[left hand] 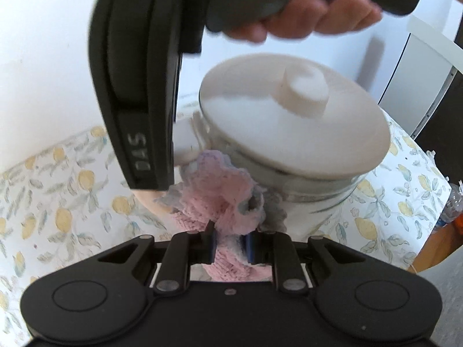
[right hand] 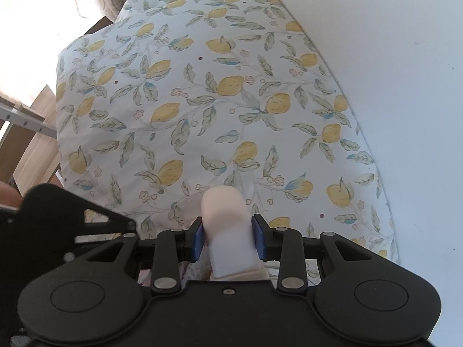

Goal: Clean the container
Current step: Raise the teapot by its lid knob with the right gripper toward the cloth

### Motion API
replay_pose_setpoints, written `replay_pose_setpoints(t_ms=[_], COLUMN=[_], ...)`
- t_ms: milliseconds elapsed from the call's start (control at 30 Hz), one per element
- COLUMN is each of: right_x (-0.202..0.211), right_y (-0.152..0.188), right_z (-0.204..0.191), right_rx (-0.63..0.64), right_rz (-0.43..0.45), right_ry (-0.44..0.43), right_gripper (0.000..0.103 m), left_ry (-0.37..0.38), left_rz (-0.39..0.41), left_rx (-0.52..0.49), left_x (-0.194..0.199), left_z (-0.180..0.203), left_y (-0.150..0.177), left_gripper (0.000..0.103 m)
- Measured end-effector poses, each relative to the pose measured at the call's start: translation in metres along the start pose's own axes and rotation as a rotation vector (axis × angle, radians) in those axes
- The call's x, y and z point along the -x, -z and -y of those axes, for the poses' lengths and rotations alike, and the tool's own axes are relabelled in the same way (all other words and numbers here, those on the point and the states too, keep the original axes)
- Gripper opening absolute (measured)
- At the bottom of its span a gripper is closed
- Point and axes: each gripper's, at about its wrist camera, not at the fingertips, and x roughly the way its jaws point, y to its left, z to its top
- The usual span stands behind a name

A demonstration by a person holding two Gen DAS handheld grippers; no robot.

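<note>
In the left wrist view, a table under a lemon-print cloth (left hand: 72, 202) meets a white wall (left hand: 43, 57) in the upper left, and the cloth's edge drops away at the lower right, where a strip of floor shows. The left gripper (left hand: 228, 245) sits at bottom centre, its blue pads pinching a pink knitted rag (left hand: 220, 205) that bunches up just ahead of them and touches the lower side of a glass jar (left hand: 318, 196). The jar fills the centre right, tilted, with a white lid (left hand: 289, 121) and knob on it. A hand (left hand: 303, 20) at the top holds the other tool's handle. In the right wrist view, open patterned cloth (right hand: 202, 101) spreads across the middle, bounded by the wall along the right and by the table edge at the left. The right gripper (right hand: 228, 240), at bottom centre, is clamped on a pale knob-like piece (right hand: 222, 217) that stands up between its pads.
</note>
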Motion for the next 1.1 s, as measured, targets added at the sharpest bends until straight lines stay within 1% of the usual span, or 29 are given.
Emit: replay_pose_setpoints(t_ms=[100, 200, 300, 433, 600, 700, 867, 1100], right_x=[0.000, 0.001, 0.000, 0.000, -0.001, -0.002, -0.003, -0.006], right_y=[0.001, 0.001, 0.002, 0.002, 0.000, -0.001, -0.003, -0.002], right_z=[0.003, 0.006, 0.007, 0.007, 0.006, 0.010, 0.017, 0.026], right_rx=[-0.015, -0.028, -0.031, -0.028, -0.037, -0.061, -0.096, -0.144], right_rz=[0.005, 0.006, 0.008, 0.007, -0.007, -0.015, -0.030, -0.033], right_ry=[0.006, 0.011, 0.016, 0.019, 0.045, 0.039, 0.034, 0.017], right_gripper=[0.039, 0.039, 0.039, 0.039, 0.040, 0.040, 0.040, 0.040], left_ry=[0.001, -0.002, 0.005, -0.007, 0.009, 0.017, 0.032, 0.038], left_rz=[0.003, -0.002, -0.016, -0.029, -0.044, -0.055, -0.073, -0.108], left_rx=[-0.021, -0.036, -0.030, -0.071, -0.081, -0.103, -0.097, -0.116], left_x=[0.004, 0.000, -0.005, -0.009, -0.023, -0.033, -0.049, -0.071], left_z=[0.005, 0.006, 0.004, 0.011, 0.010, 0.011, 0.009, 0.014], left_y=[-0.005, -0.008, -0.007, -0.005, 0.001, 0.004, 0.009, 0.017], left_gripper=[0.018, 0.018, 0.018, 0.018, 0.018, 0.018, 0.018, 0.018])
